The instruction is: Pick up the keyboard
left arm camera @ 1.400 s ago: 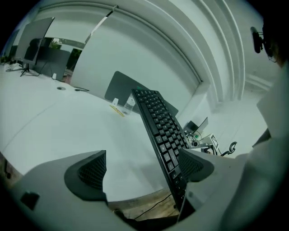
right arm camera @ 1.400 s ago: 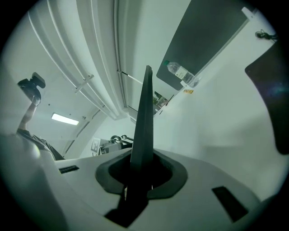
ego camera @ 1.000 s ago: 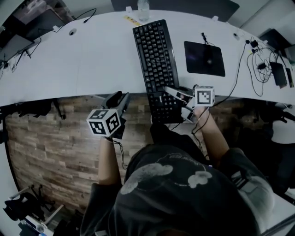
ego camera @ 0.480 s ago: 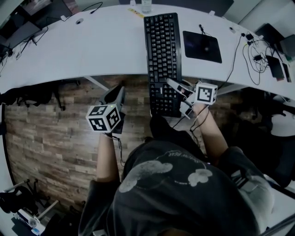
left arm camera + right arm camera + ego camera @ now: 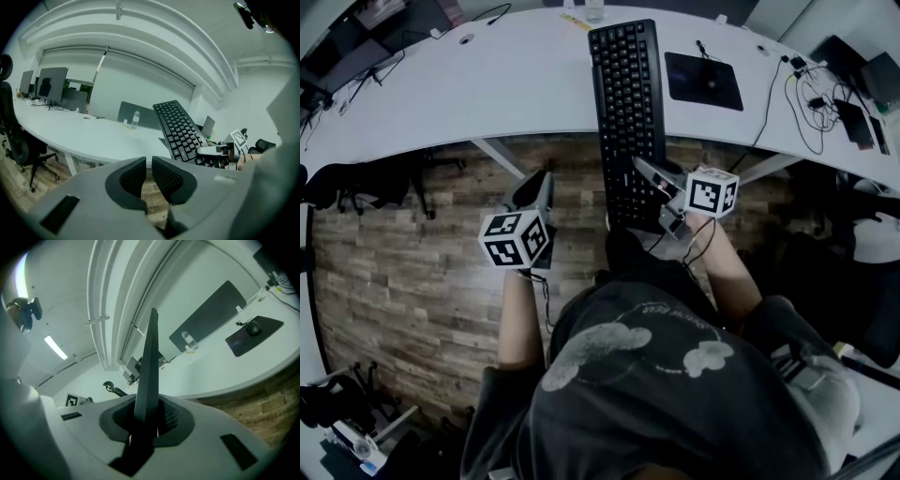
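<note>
The black keyboard lies lengthwise, its far part over the white desk and its near end out past the desk's front edge above the wood floor. My right gripper is shut on the right side of that near end. In the right gripper view the keyboard stands edge-on between the pads of the right gripper. My left gripper hangs left of the keyboard, off the desk, touching nothing. Its jaws are shut with nothing between them; the keyboard and the right gripper show beyond.
A dark mouse pad with a mouse lies right of the keyboard. A bottle stands at the desk's far edge. Cables and small devices crowd the right end. An office chair stands at the left, monitors behind it.
The keyboard has slid toward the person, more of it now past the desk's edge. Both grippers have drawn back from the desk together.
</note>
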`<state>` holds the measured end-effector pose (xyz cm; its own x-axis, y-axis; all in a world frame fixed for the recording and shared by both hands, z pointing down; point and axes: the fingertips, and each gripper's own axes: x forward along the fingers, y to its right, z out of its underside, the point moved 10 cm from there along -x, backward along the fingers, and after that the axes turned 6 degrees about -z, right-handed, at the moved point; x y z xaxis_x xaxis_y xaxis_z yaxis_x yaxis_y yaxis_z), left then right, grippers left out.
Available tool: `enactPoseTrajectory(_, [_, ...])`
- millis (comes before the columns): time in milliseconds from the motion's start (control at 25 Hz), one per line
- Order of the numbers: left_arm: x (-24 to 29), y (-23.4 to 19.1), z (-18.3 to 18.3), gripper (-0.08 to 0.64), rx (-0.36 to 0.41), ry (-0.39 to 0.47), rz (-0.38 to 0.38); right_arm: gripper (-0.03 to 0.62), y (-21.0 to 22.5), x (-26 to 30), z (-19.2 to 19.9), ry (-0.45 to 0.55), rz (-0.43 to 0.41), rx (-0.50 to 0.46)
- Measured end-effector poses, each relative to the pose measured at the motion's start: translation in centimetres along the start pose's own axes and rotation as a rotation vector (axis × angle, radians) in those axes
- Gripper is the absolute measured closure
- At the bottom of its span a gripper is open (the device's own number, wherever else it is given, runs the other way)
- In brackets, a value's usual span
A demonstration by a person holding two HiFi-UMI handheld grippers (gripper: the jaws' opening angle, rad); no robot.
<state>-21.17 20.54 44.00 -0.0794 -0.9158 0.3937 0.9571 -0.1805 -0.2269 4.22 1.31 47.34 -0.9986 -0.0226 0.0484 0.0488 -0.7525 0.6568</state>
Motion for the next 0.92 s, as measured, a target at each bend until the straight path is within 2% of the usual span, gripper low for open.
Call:
enactPoseTrajectory(80, [-0.8,0.5,0.6,0.52,0.012,0.0,-0.009,0.537,-0.3,-0.8,1.0,-0.007,0.029,-0.006])
enactPoseTrajectory(160, [-1.4,1.0,1.3,0.52,0.019,-0.001,-0.017,0.537,-1.1,-1.2,1.5,-0.006,0.023,-0.019])
enactPoseTrajectory(320, [-2.3,1.9,2.7,0.523,0.034,-0.012,-0.032,0.537,-1.3,-2.9,3.6,-0.018,0.073,0.017])
enactPoseTrajectory(440, [-2.8,2.2,3.6,0.537,0.054,-0.021,-0.051,0.537,-2.2,-3.3,4.2,-0.018,0.047,0.002])
enactPoseTrajectory(640, [-3.5,2.5,4.1,0.549,0.068,-0.016,-0.072,0.537,-2.2,-4.6,5.5,-0.022,0.07,0.029])
enactPoseTrajectory(920, [-4.0,3.4,4.2,0.555,0.088,-0.026,-0.07,0.537,-3.0,-5.6,5.2,-0.01,0.047,0.014])
